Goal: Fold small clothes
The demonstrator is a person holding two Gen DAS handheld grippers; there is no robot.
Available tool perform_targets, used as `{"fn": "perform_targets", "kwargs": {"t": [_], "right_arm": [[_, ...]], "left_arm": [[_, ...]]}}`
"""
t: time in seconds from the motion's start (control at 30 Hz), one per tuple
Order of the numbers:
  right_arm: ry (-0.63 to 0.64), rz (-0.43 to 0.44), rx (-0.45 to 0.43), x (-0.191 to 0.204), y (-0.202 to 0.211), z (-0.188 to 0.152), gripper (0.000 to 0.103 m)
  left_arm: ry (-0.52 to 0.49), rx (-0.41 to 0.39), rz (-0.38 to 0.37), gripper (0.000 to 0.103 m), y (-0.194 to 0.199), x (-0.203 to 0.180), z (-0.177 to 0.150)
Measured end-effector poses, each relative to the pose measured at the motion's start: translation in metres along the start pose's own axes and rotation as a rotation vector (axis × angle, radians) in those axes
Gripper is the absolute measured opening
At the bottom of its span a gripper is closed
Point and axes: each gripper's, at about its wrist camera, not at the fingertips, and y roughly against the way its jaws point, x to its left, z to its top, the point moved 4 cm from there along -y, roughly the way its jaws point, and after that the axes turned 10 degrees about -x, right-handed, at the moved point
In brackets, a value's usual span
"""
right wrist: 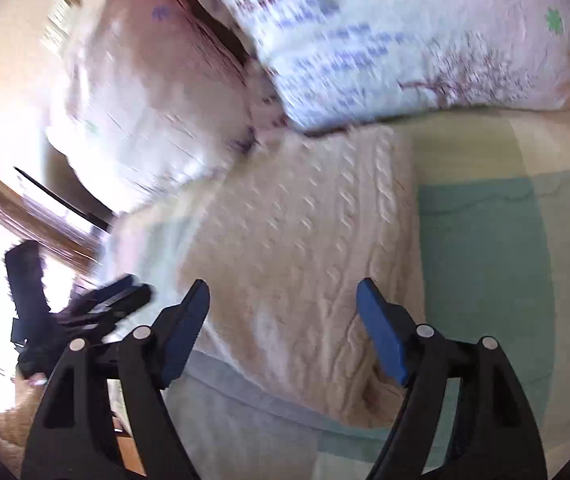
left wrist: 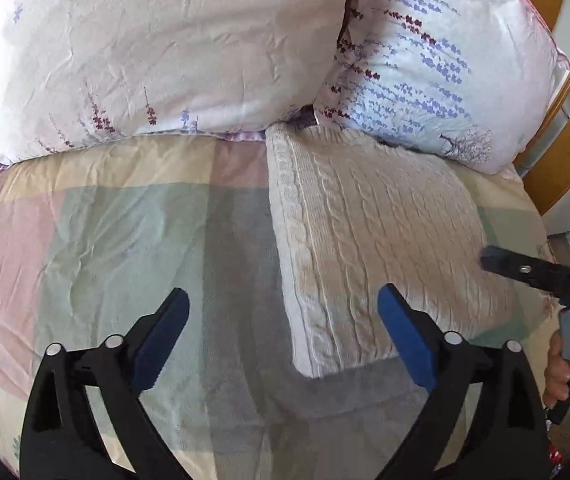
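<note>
Both hand-held grippers, left [left wrist: 283,320] and right [right wrist: 283,314], gape wide, holding nothing. Cream cable-knit sweater [left wrist: 369,240] lies folded on the pastel-checked bed [left wrist: 105,240], touching the far floral pillows [left wrist: 157,52]. Folding looks done; next: release, or tidy edges.

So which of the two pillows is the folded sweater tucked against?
The pillow with dense purple flower sprays; the cable-knit sweater lies under its edge. The plainer pinkish pillow sits left.

both wrist views look down close over the bed, sharing the folded sweater [left wrist: 369,248] and pillows [right wrist: 405,40].
</note>
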Motion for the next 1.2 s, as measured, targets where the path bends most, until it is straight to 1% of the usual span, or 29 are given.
{"fn": "perform_targets", "kwargs": {"t": [0.03, 0.07, 0.1, 0.13, 0.17, 0.2, 0.23, 0.27, 0.33, 0.37, 0.4, 0.47, 0.53, 0.57, 0.63, 0.7, 0.77, 1.07, 1.2], "right_arm": [[-0.037, -0.051, 0.028, -0.014, -0.004, -0.005, 0.076], [-0.109, -0.041, 0.048, -0.022, -0.007, -0.009, 0.078], [-0.145, -0.030, 0.030, -0.028, 0.000, -0.011, 0.078], [-0.127, -0.060, -0.005, -0.027, 0.010, -0.012, 0.081], [-0.070, -0.125, -0.045, -0.024, 0.023, -0.017, 0.091], [-0.011, -0.196, -0.079, -0.023, 0.033, -0.026, 0.097], [0.027, -0.239, -0.106, -0.020, 0.041, -0.034, 0.101], [0.062, -0.265, -0.121, -0.017, 0.044, -0.043, 0.101], [0.118, -0.302, -0.108, -0.016, 0.047, -0.071, 0.101], [0.133, -0.313, -0.098, -0.027, 0.050, -0.080, 0.101], [0.140, -0.317, -0.081, -0.025, 0.046, -0.089, 0.101], [0.126, -0.319, -0.039, -0.025, 0.032, -0.101, 0.101], [0.171, -0.365, -0.058, -0.020, 0.033, -0.111, 0.101], [0.172, -0.365, -0.074, -0.017, 0.032, -0.112, 0.101], [0.148, -0.364, -0.071, -0.018, 0.034, -0.114, 0.101], [0.151, -0.368, -0.072, -0.017, 0.034, -0.114, 0.101], [0.154, -0.369, -0.077, -0.016, 0.034, -0.114, 0.101], [0.130, -0.384, -0.078, -0.017, 0.034, -0.117, 0.101], [0.130, -0.384, -0.082, -0.018, 0.034, -0.117, 0.101]], "left_arm": [[-0.015, -0.002, 0.016, 0.102, -0.006, -0.014, -0.007], [-0.035, 0.002, 0.019, 0.102, -0.004, -0.017, -0.016], [-0.054, 0.013, 0.032, 0.102, -0.004, -0.021, -0.024], [-0.070, 0.024, 0.051, 0.102, -0.005, -0.025, -0.032], [-0.084, 0.033, 0.069, 0.102, -0.006, -0.028, -0.040], [-0.091, 0.046, 0.075, 0.102, -0.004, -0.028, -0.050], [-0.090, 0.065, 0.077, 0.102, -0.007, -0.029, -0.057], [-0.081, 0.085, 0.084, 0.102, -0.010, -0.029, -0.065], [-0.058, 0.121, 0.093, 0.102, -0.012, -0.026, -0.079], [-0.047, 0.134, 0.097, 0.102, -0.014, -0.025, -0.085], [-0.046, 0.140, 0.107, 0.102, -0.015, -0.025, -0.091], [-0.069, 0.124, 0.134, 0.102, -0.013, -0.028, -0.097], [-0.062, 0.123, 0.155, 0.102, -0.013, -0.026, -0.101], [-0.053, 0.118, 0.166, 0.102, -0.013, -0.024, -0.102], [-0.017, 0.112, 0.182, 0.102, -0.012, -0.019, -0.104], [-0.021, 0.106, 0.189, 0.102, -0.013, -0.019, -0.105], [-0.021, 0.105, 0.190, 0.102, -0.014, -0.018, -0.104], [-0.027, 0.188, 0.180, 0.102, -0.019, -0.017, -0.099], [-0.037, 0.189, 0.173, 0.102, -0.020, -0.017, -0.099]]}}
